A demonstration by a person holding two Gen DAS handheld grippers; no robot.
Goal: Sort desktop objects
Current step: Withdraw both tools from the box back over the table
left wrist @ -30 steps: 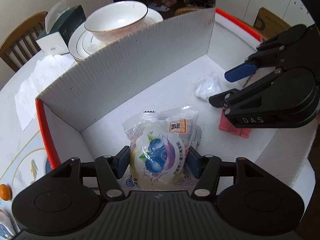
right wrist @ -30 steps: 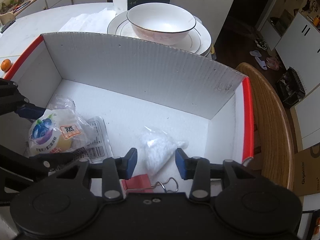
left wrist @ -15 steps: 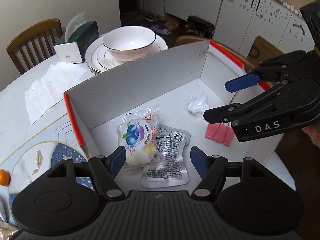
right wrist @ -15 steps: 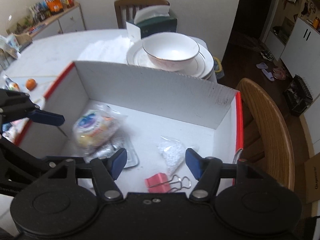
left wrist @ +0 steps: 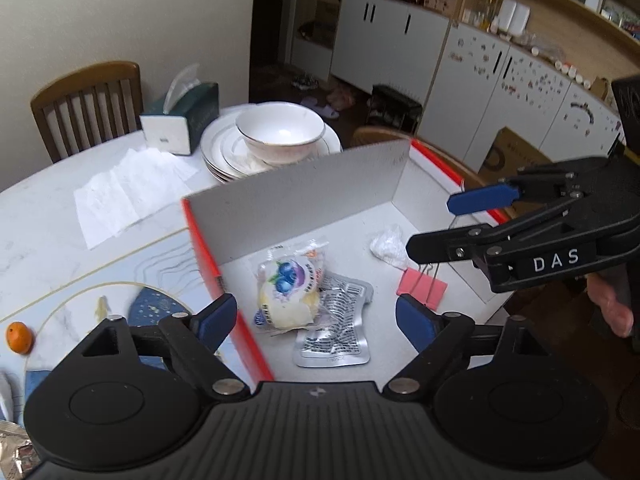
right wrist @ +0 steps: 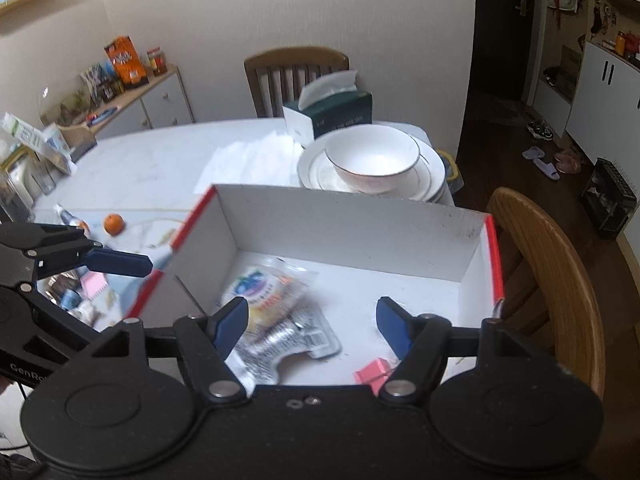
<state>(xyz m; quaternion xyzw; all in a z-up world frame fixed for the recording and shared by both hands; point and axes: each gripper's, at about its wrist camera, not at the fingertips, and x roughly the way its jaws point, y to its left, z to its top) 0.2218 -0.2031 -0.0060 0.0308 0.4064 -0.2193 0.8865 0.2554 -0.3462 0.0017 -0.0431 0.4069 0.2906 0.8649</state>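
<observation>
Blueberry-printed snack pouch [left wrist: 289, 294] lying on a silver foil sachet [left wrist: 334, 330] inside white red-edged cardboard box [left wrist: 304, 196], pink binder clip [left wrist: 421, 289] nearby. Left gripper [left wrist: 316, 320], right gripper [right wrist: 310, 320]: spread wide, empty, above box. Probably between placements; next, small orange fruit [right wrist: 114, 224] outside.

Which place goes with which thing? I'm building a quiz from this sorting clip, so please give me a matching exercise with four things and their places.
Things:
1. blueberry snack pack
2. pink binder clip
3. white bowl
4. orange fruit

Places:
A. on the stacked plates
B. on the table, outside the box
C. in the box, partly on the silver packet
D. on the box floor, beside the white plastic bag

Pairs: 1-C, 2-D, 3-A, 4-B
</observation>
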